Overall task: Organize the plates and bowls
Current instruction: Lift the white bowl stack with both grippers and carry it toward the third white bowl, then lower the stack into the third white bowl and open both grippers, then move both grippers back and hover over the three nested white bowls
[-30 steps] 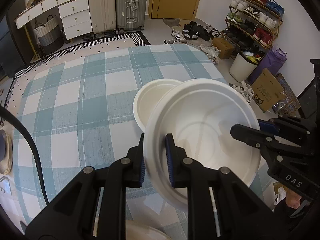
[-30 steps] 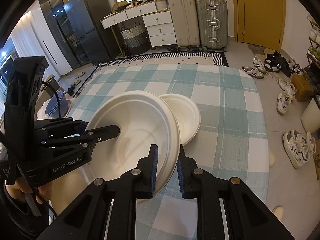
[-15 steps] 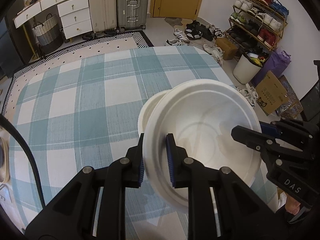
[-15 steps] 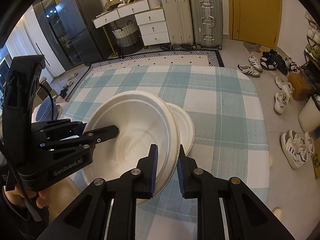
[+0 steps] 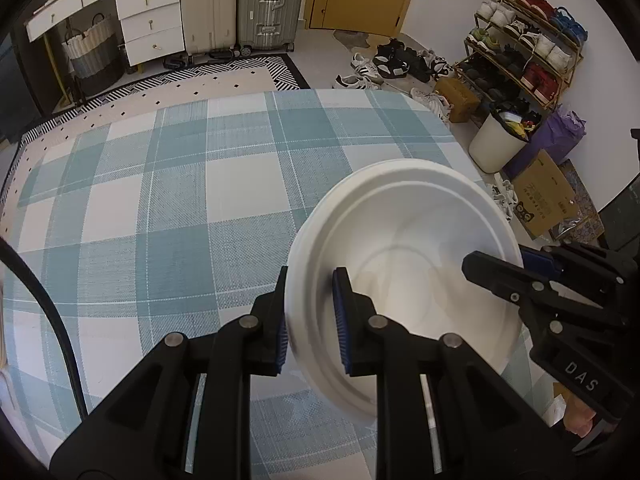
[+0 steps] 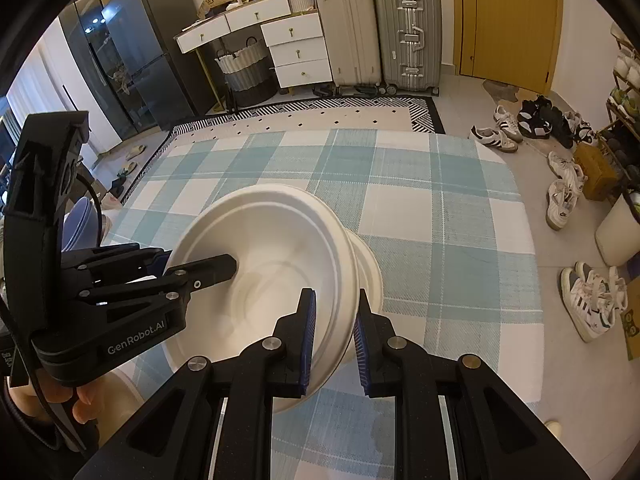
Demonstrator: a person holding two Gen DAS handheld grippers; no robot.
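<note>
Both grippers clamp 1 white plate [image 5: 404,264]: left gripper [image 5: 310,312] on its 9 o'clock rim, right gripper [image 6: 334,332] at 3 o'clock, above the checked tablecloth [image 5: 160,200], covering a white bowl [image 6: 370,268].

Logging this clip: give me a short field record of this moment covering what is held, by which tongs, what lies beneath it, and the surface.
held item: white bowl, tilted
left tongs: shut on the bowl's near rim
right tongs: shut on the bowl's opposite rim
beneath: second white bowl, mostly hidden under the held one; contact cannot be told
surface: checked tablecloth, teal and white
stacking: not yet seated
</note>
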